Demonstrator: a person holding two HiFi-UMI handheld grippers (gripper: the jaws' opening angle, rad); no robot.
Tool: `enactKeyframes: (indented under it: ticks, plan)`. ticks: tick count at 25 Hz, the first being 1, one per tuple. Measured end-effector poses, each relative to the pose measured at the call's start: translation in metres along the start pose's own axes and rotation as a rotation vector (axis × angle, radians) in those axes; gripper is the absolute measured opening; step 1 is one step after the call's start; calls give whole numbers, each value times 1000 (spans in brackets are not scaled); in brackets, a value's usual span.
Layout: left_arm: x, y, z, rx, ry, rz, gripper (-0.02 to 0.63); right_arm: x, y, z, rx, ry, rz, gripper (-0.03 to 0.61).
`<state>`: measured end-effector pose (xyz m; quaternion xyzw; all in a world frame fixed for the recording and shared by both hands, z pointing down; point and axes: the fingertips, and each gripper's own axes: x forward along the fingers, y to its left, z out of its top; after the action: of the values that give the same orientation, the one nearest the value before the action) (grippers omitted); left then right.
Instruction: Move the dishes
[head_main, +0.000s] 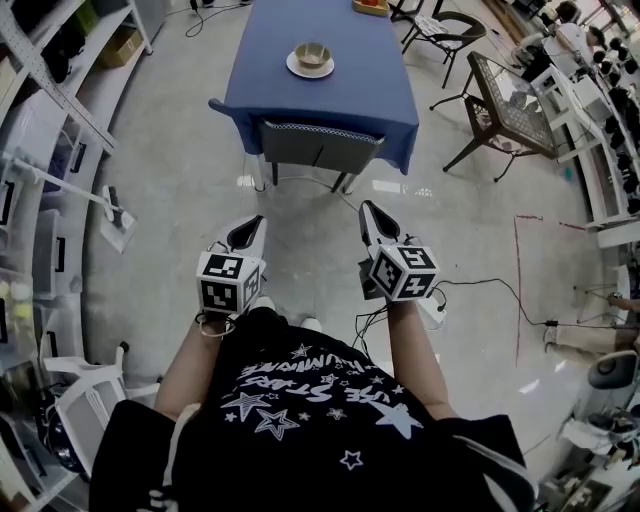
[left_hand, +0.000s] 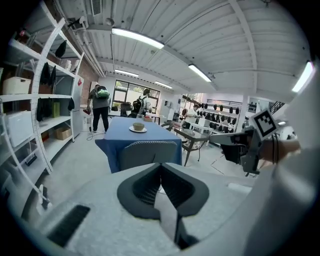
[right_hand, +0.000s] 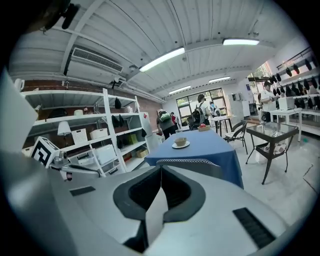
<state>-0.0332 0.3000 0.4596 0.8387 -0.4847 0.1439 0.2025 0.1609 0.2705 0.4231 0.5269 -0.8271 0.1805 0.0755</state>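
Left gripper (head_main: 250, 230) and right gripper (head_main: 373, 216): two, side by side, both clenched, nothing between jaws. Well ahead of both: one bowl (head_main: 312, 54) on one plate (head_main: 296, 68), atop one blue table (head_main: 340, 100). Between claws and dishes: one chair (head_main: 318, 143).

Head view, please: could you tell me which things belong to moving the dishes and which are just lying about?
Job: bowl, saucer beneath it, blue table bearing them.
Lying about: grey chair, glass table, shelving.
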Motion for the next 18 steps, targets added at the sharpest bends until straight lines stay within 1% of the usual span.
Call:
enactKeyframes:
  ticks: [1, 3, 4, 6, 8, 12, 16, 18]
  plan:
    - [1, 12, 6, 5, -5, -4, 20, 9, 3, 5, 8, -4, -9, 28]
    - [2, 34, 15, 7, -12, -12, 20, 28, 10, 13, 22, -10, -19, 123]
    - [2, 45, 17, 3, -14, -15, 20, 36, 14, 16, 23, -14, -24, 149]
    - [0, 66, 20, -4, -17, -21, 20, 52, 23, 19, 21, -25, -36, 235]
    - [0, 87, 20, -10, -18, -19, 20, 64, 29, 21, 20, -35, -57, 289]
    - [2, 112, 16, -42, -5, -10, 20, 76, 27, 22, 29, -32, -107, 335]
    - [14, 123, 13, -61, 18, -8, 20, 88, 17, 21, 6, 0, -127, 351]
    - [22, 125, 18, -67, 13, -10, 20, 95, 11, 22, -2, 5, -131, 354]
